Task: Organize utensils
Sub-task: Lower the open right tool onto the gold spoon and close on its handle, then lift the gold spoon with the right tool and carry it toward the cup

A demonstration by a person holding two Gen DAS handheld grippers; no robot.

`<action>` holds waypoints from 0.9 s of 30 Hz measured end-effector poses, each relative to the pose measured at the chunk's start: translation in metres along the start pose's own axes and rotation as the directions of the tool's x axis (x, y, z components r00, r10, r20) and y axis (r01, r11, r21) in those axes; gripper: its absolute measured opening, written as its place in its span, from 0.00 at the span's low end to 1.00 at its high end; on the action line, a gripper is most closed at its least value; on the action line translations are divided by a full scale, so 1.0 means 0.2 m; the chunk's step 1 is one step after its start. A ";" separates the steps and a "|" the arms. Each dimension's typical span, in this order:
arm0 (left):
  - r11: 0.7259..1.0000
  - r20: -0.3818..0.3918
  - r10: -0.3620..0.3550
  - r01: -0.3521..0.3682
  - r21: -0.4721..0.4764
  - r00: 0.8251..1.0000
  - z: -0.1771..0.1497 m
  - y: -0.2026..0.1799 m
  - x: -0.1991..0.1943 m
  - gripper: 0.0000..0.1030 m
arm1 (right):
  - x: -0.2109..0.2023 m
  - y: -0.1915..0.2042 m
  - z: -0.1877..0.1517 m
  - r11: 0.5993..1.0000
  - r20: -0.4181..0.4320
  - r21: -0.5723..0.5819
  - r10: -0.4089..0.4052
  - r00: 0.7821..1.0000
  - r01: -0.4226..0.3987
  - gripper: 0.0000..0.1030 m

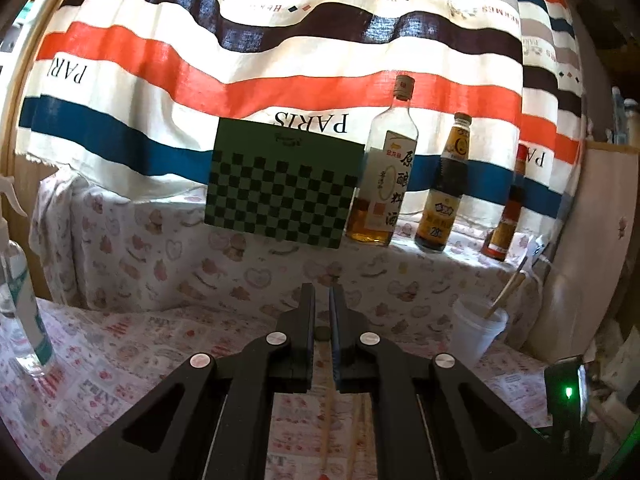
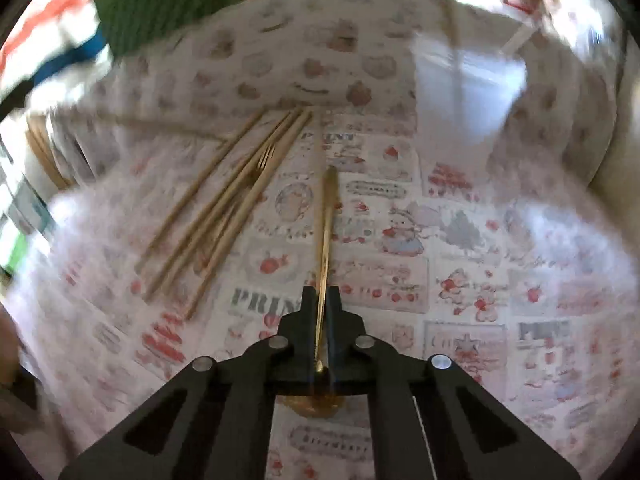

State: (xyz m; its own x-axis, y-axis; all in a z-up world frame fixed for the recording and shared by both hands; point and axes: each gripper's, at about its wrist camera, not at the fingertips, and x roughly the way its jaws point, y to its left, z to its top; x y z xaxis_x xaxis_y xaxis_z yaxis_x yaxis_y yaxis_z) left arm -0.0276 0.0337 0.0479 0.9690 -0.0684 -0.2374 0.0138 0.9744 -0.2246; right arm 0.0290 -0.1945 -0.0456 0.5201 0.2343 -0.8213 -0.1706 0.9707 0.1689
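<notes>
In the right wrist view my right gripper is shut on a gold spoon; its handle points forward over the patterned tablecloth, its bowl sits under the jaws. Several wooden chopsticks and a gold fork lie fanned on the cloth to the left. A white cup stands far right, blurred. In the left wrist view my left gripper is nearly closed with nothing between its fingers. The white cup with a chopstick in it stands to its right. Chopsticks lie below the jaws.
A green checkerboard card leans at the back. Three sauce bottles stand on the raised ledge beside it. A spray bottle stands at far left. A striped curtain hangs behind. A dark device with a green light sits at right.
</notes>
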 end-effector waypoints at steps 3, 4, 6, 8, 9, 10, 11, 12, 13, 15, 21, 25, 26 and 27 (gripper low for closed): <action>1.000 0.030 0.004 -0.005 0.024 1.000 0.00 -0.02 -0.03 0.05 | -0.01 -0.10 0.02 0.995 0.018 0.084 0.043 0.999 -0.045 0.05; 0.999 0.041 0.003 -0.005 0.034 0.999 0.00 -0.04 -0.04 0.05 | -0.03 -0.11 0.03 0.995 0.039 0.091 0.034 0.999 -0.038 0.05; 0.999 0.053 -0.004 0.001 0.047 0.999 0.00 -0.05 -0.06 0.05 | -0.06 -0.11 0.04 0.996 0.078 0.084 0.014 0.997 -0.020 0.05; 0.998 0.060 -0.049 0.047 0.035 0.997 0.01 -0.05 -0.07 0.06 | -0.08 -0.10 0.04 0.997 0.096 0.071 0.013 0.995 -0.020 0.05; 0.996 0.062 -0.087 0.086 0.020 0.994 0.01 -0.04 -0.08 0.06 | -0.10 -0.10 0.03 0.997 0.100 0.068 0.017 0.995 -0.024 0.05; 0.994 0.072 -0.106 0.105 0.009 0.992 0.01 -0.04 -0.09 0.06 | -0.11 -0.09 0.03 0.997 0.113 0.073 0.021 0.993 -0.030 0.05; 0.995 0.085 -0.100 0.099 0.011 0.991 0.02 -0.04 -0.10 0.06 | -0.13 -0.09 0.01 0.996 0.132 0.083 0.026 0.991 -0.037 0.05; 0.996 0.094 -0.090 0.089 0.017 0.992 0.02 -0.04 -0.11 0.06 | -0.17 -0.10 0.01 0.995 0.164 0.083 0.036 0.986 -0.050 0.05; 0.996 0.098 -0.092 0.091 0.017 0.991 0.03 -0.04 -0.12 0.06 | -0.21 -0.10 0.01 0.996 0.196 0.069 0.043 0.980 -0.058 0.05; 0.995 0.101 -0.104 0.105 0.000 0.989 0.04 -0.03 -0.13 0.06 | -0.29 -0.09 0.00 0.996 0.261 0.059 0.049 0.964 -0.066 0.05; 0.994 0.112 -0.110 0.110 0.004 0.988 0.04 -0.04 -0.15 0.06 | -0.44 -0.15 0.01 0.984 0.382 0.085 0.115 0.917 -0.158 0.05; 0.993 0.115 -0.119 0.116 0.036 0.986 0.03 -0.07 -0.16 0.06 | -0.54 -0.17 0.00 0.979 0.446 0.068 0.143 0.884 -0.192 0.05; 0.993 0.118 -0.116 0.111 0.046 0.986 0.03 -0.08 -0.16 0.06 | -0.55 -0.17 0.00 0.977 0.455 0.062 0.155 0.877 -0.205 0.05; 0.993 0.121 -0.112 0.105 0.058 0.986 0.02 -0.10 -0.16 0.06 | -0.56 -0.16 0.00 0.977 0.456 0.058 0.159 0.876 -0.207 0.05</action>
State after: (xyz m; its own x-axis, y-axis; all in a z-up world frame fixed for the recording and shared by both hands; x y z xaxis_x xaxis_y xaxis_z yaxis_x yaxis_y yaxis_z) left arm -0.0584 0.0184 0.0645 0.9841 -0.1505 -0.0946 0.1302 0.9725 -0.1933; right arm -0.0238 -0.2527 0.0405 0.8102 0.3830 -0.4436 -0.2260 0.9025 0.3665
